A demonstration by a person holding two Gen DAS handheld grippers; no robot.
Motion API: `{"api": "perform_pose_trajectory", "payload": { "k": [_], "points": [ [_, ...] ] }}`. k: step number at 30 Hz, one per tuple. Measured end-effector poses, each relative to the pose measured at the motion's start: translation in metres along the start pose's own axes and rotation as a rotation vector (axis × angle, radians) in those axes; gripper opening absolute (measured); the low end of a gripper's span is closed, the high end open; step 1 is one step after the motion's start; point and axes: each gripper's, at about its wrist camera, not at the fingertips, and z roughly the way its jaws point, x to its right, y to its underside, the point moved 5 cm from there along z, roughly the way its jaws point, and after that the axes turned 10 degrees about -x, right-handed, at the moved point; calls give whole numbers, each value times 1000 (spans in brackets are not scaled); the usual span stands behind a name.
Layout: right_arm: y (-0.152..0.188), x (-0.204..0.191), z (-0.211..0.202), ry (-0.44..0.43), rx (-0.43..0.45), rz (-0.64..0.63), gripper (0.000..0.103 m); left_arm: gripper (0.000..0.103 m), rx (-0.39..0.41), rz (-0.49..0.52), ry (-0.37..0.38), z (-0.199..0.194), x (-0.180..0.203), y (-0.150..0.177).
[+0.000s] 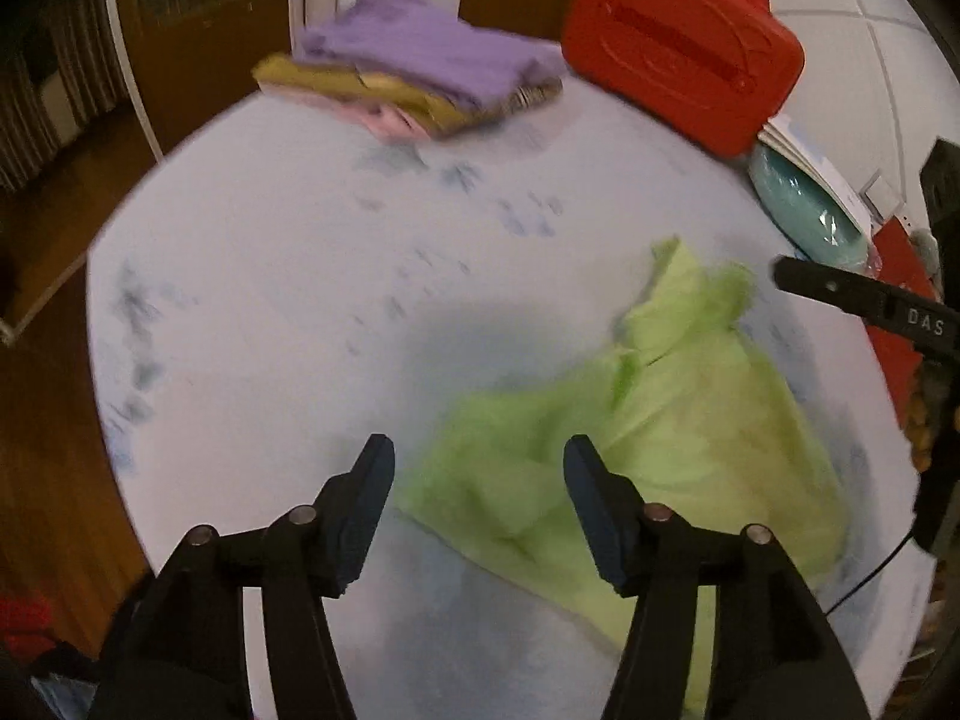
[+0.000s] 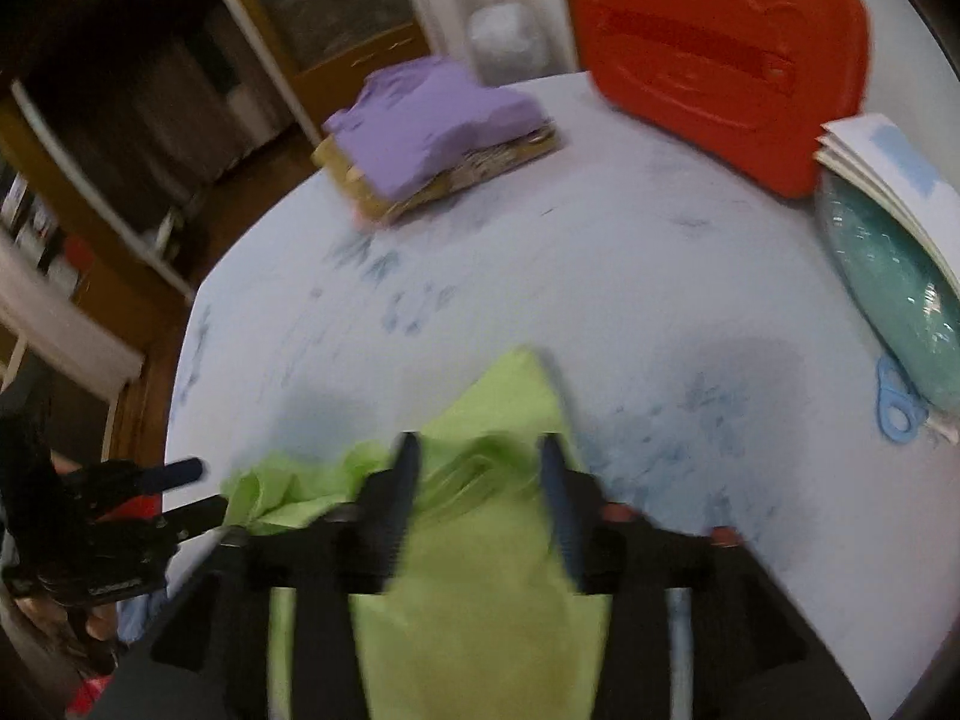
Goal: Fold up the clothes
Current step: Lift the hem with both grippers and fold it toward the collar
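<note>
A light green garment lies crumpled on the pale blue table; it also shows in the right wrist view. My left gripper is open, hovering over the garment's left edge, with nothing between its fingers. My right gripper is open above the garment's middle, fingers on either side of a raised fold. The right gripper's finger shows at the far right of the left wrist view. The left gripper shows at the left in the right wrist view, beside the garment's edge.
A stack of folded clothes with a purple piece on top sits at the table's far side. A red plastic case stands at the far right. A teal dish and papers lie at the right edge.
</note>
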Motion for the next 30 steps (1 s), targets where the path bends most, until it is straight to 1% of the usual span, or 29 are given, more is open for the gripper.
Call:
{"api": "perform_pose_trajectory", "payload": {
  "k": [2, 3, 6, 8, 10, 12, 15, 16, 18, 21, 23, 27, 30],
  "points": [
    [9, 8, -10, 18, -4, 31, 47, 61, 8, 43, -7, -4, 1, 2],
    [21, 13, -17, 36, -9, 55, 47, 61, 13, 64, -12, -6, 3, 3],
    [65, 26, -40, 106, -19, 118, 47, 61, 34, 129, -45, -10, 14, 16],
    [100, 29, -52, 130, -31, 166, 47, 61, 48, 173, -66, -13, 22, 24],
    [136, 29, -64, 125, -30, 213, 47, 61, 48, 205, -68, -14, 31, 29],
    [169, 27, -71, 127, -24, 275, 47, 61, 35, 254, -43, -13, 44, 34],
    [201, 21, -73, 95, -9, 370, 47, 61, 24, 351, -40, -6, 66, 30],
    [211, 19, -73, 84, -3, 401, 47, 61, 16, 377, -26, -2, 73, 25],
    [223, 18, -70, 81, 9, 474, 47, 61, -4, 417, -1, 6, 88, 12],
    [230, 22, -63, 90, 44, 611, 47, 61, -22, 519, 32, 23, 111, -13],
    [231, 26, -59, 113, 60, 684, 47, 61, -29, 591, 54, 34, 125, -33],
    [231, 36, -62, 176, 128, 875, 47, 61, -49, 722, 106, 51, 144, -71],
    [231, 39, -64, 193, 178, 990, 48, 61, -87, 799, 116, 66, 156, -87]
  ]
}}
